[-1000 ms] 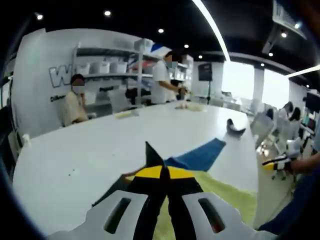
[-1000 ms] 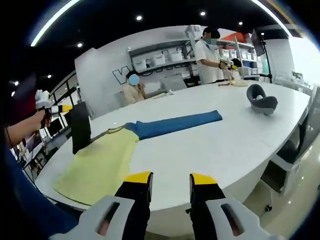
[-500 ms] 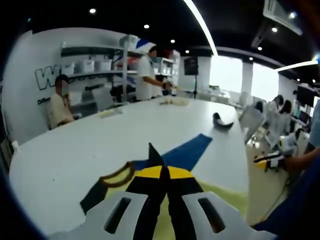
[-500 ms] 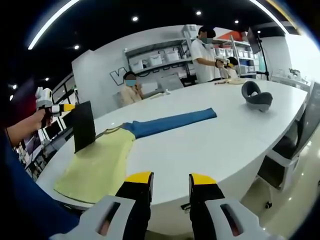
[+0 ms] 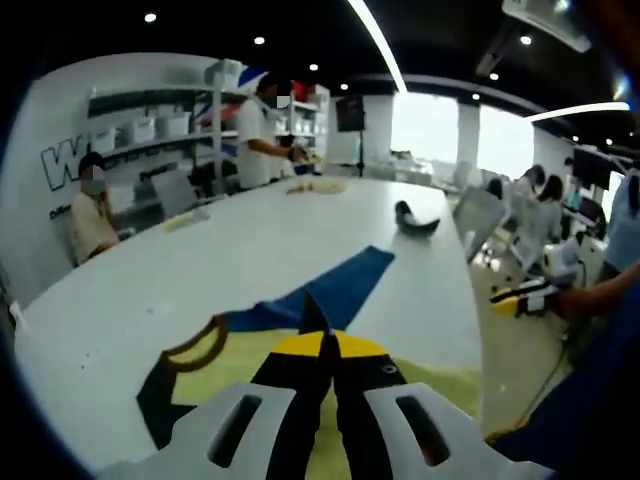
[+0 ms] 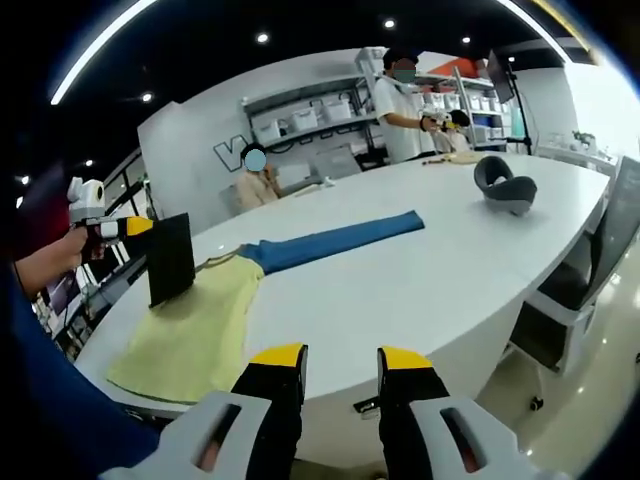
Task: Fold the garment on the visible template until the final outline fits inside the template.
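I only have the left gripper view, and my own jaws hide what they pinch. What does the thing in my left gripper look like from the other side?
Observer: In the right gripper view, the left gripper holds a black piece by its top edge. It hangs as a flat upright rectangle over the collar end of the yellow garment. I cannot tell if it is a sleeve or a separate sheet.
Operator: And is the right gripper gripping anything?
Observer: No. The right gripper has its jaws apart with nothing between them, and it hovers off the near edge of the table, clear of the garment.
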Tool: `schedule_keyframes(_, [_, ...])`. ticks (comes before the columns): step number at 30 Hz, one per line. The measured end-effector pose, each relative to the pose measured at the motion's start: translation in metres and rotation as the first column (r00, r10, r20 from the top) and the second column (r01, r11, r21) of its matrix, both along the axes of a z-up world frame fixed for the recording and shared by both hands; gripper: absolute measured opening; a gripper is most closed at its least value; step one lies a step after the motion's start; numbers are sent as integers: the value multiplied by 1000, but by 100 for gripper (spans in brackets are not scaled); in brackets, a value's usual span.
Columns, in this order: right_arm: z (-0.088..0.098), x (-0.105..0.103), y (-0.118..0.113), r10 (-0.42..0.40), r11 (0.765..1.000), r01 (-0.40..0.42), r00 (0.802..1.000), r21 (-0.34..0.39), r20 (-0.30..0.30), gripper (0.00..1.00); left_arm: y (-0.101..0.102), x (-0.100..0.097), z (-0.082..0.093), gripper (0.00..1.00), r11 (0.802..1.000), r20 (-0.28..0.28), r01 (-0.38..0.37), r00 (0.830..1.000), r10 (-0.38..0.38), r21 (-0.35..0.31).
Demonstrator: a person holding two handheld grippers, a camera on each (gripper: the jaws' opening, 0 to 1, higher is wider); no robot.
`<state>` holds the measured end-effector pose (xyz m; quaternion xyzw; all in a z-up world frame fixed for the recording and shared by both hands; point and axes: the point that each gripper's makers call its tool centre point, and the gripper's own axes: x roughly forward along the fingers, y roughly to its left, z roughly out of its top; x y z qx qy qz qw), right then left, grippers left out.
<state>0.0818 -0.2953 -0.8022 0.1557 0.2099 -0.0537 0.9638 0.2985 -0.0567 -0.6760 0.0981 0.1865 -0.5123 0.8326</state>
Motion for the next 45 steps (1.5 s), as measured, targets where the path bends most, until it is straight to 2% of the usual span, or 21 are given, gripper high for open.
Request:
schedule_keyframes(4, [-3,-2,-3,-8,1000,8,1000,6,-5,25,-8,-12,-16,3,998,1,44,999,-44,44])
schedule_keyframes(5, [-4,-3,-3,-9,1000,10,1000,9,-6,25,-9,-16,-24,3,996,-1,71,997,-71,53])
schedule_keyframes(8, [-6,-6,-3,-19,1000,19,1000,16,-12,25,-15,-30,-34,3,990,-2,120,993,-120,76])
schedule_keyframes(11, [-10,-8,-5,-30,999,30,999,23,-15,25,-18,-46,-50,3,978,-8,171,985,-172,122])
schedule_keyframes(13, [-10,-8,-5,-31,999,32,999,25,-15,25,-19,-49,-53,3,974,-8,182,983,-183,133])
schedule_keyframes(14, [-11,-9,-4,-35,999,35,999,27,-16,25,-21,-58,-62,3,965,-12,211,977,-212,154])
schedule_keyframes(21, [-10,-11,-4,-42,999,42,999,31,-13,25,-22,-73,-82,3,950,-26,245,969,-245,194])
schedule_keyframes(23, [-9,-11,-4,-42,999,42,999,30,-13,25,-21,-75,-86,3,944,-18,254,966,-256,212])
schedule_keyframes(24, [-9,-11,-4,-42,999,43,999,30,-12,25,-18,-74,-95,3,935,-2,259,964,-266,241])
schedule_keyframes(27, [-9,-13,-6,-45,998,45,999,32,-11,25,-22,-84,-98,3,931,-2,267,961,-275,249])
schedule_keyframes(33, [-7,-14,-6,-50,998,51,999,35,-11,25,-30,-89,-105,4,935,-10,264,963,-269,235])
schedule_keyframes(36, [-9,-15,-8,-47,998,48,999,35,-9,25,-33,-98,-107,12,940,-48,272,962,-268,205])
schedule_keyframes(38, [-8,-14,-6,-42,999,43,999,34,-10,26,-30,-102,-108,18,940,-47,273,962,-270,206])
schedule_keyframes(40, [-7,-13,-4,-39,999,39,999,34,-9,26,-28,-106,-106,21,944,-49,269,963,-265,192])
schedule_keyframes(45, [-8,-6,-9,-31,999,31,1000,35,0,26,-6,-110,-101,25,972,-69,193,980,-185,138])
